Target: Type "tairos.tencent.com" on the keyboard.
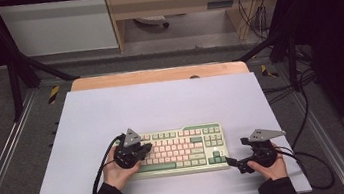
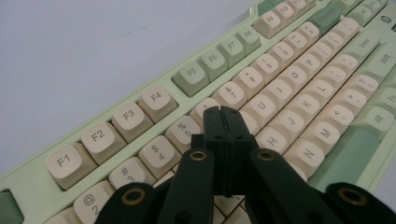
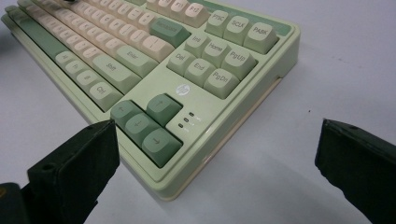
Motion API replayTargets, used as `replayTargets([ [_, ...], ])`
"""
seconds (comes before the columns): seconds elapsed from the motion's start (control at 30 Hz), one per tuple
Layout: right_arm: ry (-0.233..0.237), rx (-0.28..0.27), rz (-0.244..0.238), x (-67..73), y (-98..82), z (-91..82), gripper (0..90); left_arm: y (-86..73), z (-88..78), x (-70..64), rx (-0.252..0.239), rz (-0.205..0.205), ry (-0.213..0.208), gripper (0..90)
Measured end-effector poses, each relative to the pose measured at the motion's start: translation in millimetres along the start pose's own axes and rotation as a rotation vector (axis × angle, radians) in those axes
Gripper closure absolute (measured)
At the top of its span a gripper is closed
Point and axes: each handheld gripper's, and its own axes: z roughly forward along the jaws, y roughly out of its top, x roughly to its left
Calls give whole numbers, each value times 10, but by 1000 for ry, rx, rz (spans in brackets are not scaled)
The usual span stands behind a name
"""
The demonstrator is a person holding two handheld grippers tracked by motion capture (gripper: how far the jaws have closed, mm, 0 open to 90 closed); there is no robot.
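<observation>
High view: the keyboard [image 1: 183, 149] is lying on the white table [image 1: 161, 108], under the left gripper [image 1: 145, 147] and just ahead of the right gripper [image 1: 231, 162].

Left gripper view: the jaws are pressing together with nothing between them, tips hovering over the number row [image 2: 233, 93]. Risk: they are spanning two keys, so both may register.

Right gripper view: the jaws are standing wide apart, straddling the arrow-key corner [image 3: 144, 126]. Risk: closing here may shove the board sideways.

Left gripper [image 2: 223, 122] jaws pressed together; right gripper [image 3: 215, 154] jaws wide apart.
</observation>
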Motion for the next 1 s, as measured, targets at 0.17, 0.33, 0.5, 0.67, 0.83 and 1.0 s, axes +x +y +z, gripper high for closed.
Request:
replayTargets([
  [0.17,1,6,0,3,-4,8,5,-6,18,-10,-4,6,3,899],
  [0.33,-2,5,-2,-1,-3,4,4,-21,42,-28,0,8,-6,900],
  [0.5,1,7,-1,3,-4,8,4,-21,32,-29,-9,1,-15,899],
  [0.67,2,4,0,4,-4,6,4,6,-56,-28,-31,6,-19,899],
  [0.83,2,4,0,4,-4,9,4,14,-130,-12,-47,-3,-24,899],
  [1.0,3,2,1,3,-2,7,4,25,-194,7,-51,3,-32,899],
])
